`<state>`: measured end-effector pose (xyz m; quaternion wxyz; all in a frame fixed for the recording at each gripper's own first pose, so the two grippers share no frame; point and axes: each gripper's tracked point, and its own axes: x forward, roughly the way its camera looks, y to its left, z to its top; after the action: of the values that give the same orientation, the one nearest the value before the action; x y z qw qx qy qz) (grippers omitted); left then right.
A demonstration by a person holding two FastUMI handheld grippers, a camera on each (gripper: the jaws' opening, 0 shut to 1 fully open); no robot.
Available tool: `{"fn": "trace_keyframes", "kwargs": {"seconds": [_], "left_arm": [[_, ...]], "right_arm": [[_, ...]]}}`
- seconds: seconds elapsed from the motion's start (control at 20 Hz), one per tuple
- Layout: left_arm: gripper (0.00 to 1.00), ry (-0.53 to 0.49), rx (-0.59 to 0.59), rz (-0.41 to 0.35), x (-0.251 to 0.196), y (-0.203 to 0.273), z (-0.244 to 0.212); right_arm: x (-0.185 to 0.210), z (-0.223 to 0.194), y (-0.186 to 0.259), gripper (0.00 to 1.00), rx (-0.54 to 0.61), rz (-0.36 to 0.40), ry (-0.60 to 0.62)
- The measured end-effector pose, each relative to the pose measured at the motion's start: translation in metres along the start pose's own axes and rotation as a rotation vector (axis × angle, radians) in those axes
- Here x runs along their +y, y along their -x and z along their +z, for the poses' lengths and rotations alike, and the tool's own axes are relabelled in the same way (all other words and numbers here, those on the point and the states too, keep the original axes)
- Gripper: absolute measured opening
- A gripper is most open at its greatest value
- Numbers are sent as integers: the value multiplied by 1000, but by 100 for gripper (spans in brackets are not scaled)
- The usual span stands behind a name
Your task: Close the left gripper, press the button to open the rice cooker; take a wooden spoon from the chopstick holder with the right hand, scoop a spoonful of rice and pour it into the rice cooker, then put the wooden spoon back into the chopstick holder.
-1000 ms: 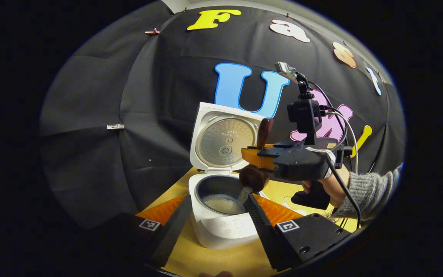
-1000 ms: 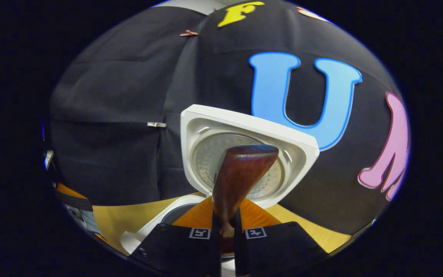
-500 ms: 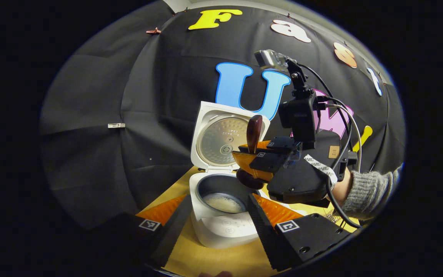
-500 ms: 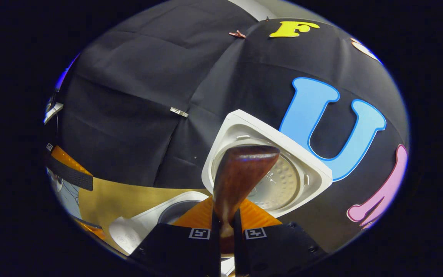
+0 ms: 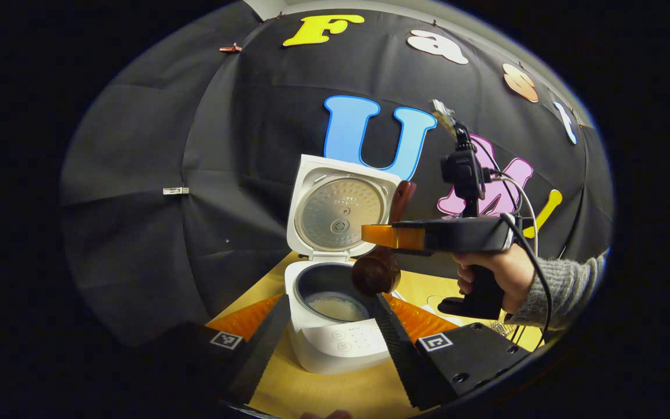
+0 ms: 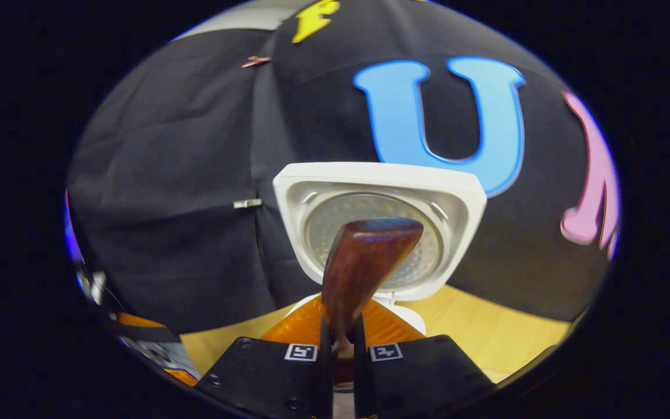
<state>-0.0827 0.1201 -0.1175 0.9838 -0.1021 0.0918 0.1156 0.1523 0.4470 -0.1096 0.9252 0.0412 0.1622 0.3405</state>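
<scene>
The white rice cooker stands open on the wooden table, its lid upright and pale rice in the dark inner pot. My left gripper is open, a finger on each side of the cooker's front. My right gripper is level above the pot's right rim and shut on the wooden spoon, whose bowl hangs below the fingers. In the right gripper view the spoon's handle stands up between the fingers of the right gripper, in front of the lid.
A hand in a grey sleeve holds the right gripper's grip, with cables trailing behind it. The yellow wooden table runs toward me in front of the cooker. The black cloth wall stands close behind the lid. The left gripper sits low left.
A second ago rice fell from the spoon into the pot. The right gripper then tilted and rose, and now it is level again with nothing falling from the spoon.
</scene>
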Motion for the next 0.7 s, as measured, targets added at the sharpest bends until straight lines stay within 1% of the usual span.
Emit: {"fn": "trace_keyframes", "kwargs": {"seconds": [0.1,0.2,0.45,0.7], "left_arm": [[94,-5,0,-7,-4,-1,0],[94,-14,2,-17,-10,-3,1],[94,-30,0,-49,-27,-8,8],[94,-73,-2,-101,-51,-21,17]], "right_arm": [[-7,2,2,18,-3,9,-166],[-14,11,11,18,-28,7,-271],[-52,28,39,18,-84,-22,-427],[-116,43,90,18,-179,-85,-542]]}}
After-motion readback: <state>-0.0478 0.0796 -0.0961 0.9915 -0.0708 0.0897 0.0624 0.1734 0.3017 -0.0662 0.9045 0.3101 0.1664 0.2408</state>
